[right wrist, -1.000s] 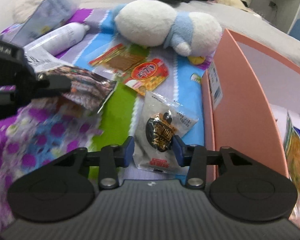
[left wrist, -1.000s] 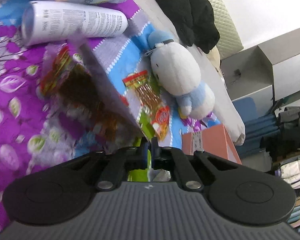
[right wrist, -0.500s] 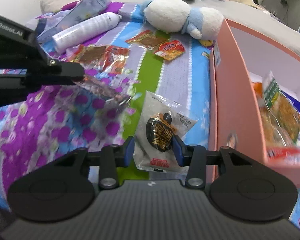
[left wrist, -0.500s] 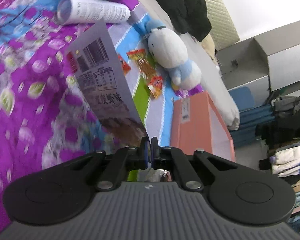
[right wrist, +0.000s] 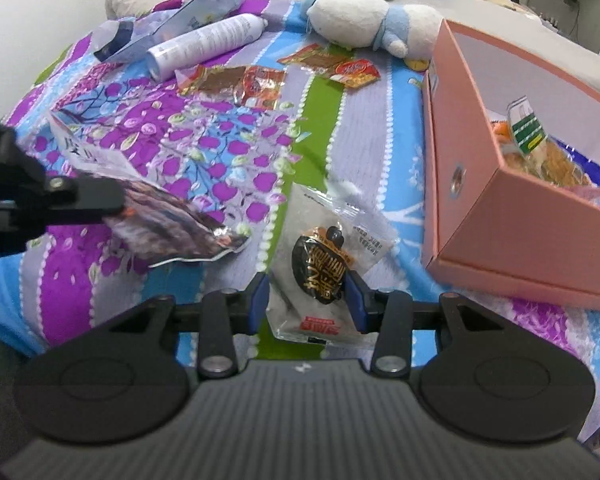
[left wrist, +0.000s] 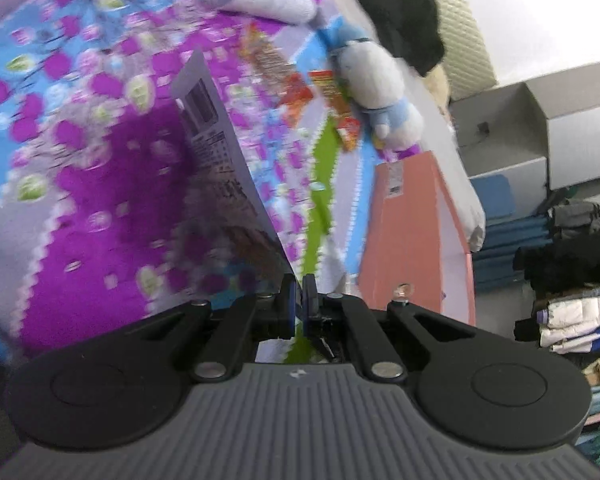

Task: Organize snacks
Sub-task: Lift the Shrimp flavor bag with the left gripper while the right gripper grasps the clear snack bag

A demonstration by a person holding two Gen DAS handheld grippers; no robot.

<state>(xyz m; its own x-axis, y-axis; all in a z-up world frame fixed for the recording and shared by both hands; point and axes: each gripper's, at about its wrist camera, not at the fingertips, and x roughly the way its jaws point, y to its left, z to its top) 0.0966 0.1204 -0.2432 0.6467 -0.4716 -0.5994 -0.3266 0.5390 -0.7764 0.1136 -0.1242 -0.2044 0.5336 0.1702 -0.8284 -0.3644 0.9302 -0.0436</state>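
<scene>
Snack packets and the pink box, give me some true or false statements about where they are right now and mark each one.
1. The right tongs grip a clear packet with a black and gold label. True.
2. The left tongs are empty. False: they pinch a silvery snack bag.
3. The pink box is empty. False: snack packets lie inside.
4. Two red and orange packets lie on the patterned bedspread. True.

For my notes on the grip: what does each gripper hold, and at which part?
Left gripper: flat foil snack packet, pinched at one edge. Right gripper: clear snack packet, clamped across its lower half.
</scene>
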